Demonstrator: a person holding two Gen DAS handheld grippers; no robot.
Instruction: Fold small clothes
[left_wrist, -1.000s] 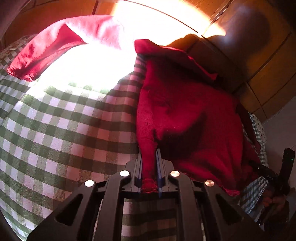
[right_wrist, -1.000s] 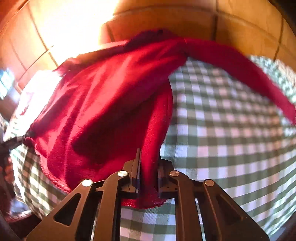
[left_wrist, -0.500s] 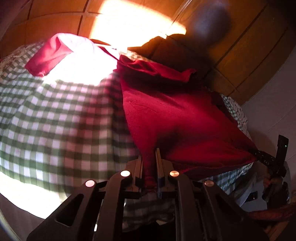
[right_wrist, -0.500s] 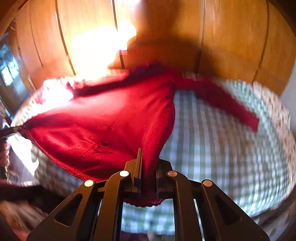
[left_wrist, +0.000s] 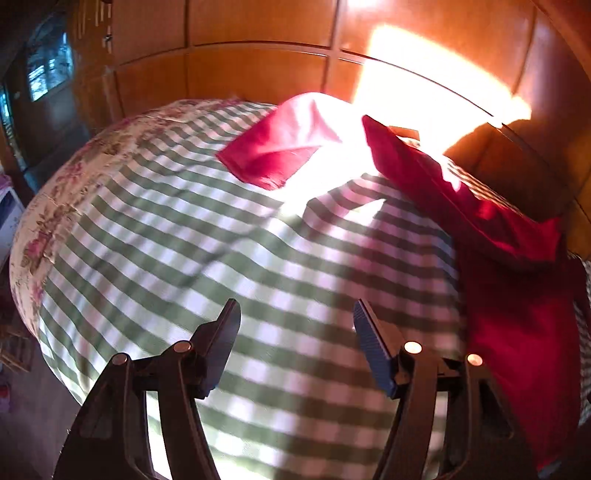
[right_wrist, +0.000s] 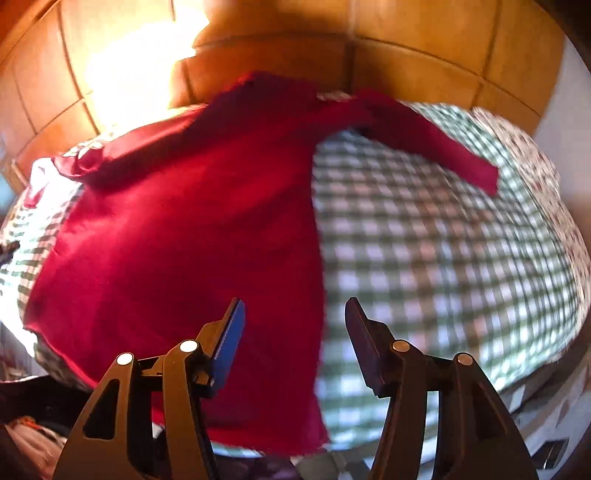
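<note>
Right wrist view: the red long-sleeved top lies spread on the green-checked bedspread, its body ahead and to the left of the right tongs, its hem running beneath and between the two fingers. One sleeve stretches away to the far right of these tongs; the other sleeve bunches at the far left. The right tongs' jaws have just been opening and stand moderately wide; the cloth lies under the gap, but neither pad presses on it.

In the left wrist view the left tongs have likewise just been opening and stand apart over bare check, nothing between them. The top sits off to their right, and a sleeve lies far ahead in a patch of hard sunlight. Beyond the bed is a wooden panelled wardrobe.

The garment appears laid out flat and released, so spreading looks finished and the folding proper is not yet begun. The next move probably calls for each pair of tongs to travel to a sleeve, pinch it near the cuff, and bring it across the body.
</note>
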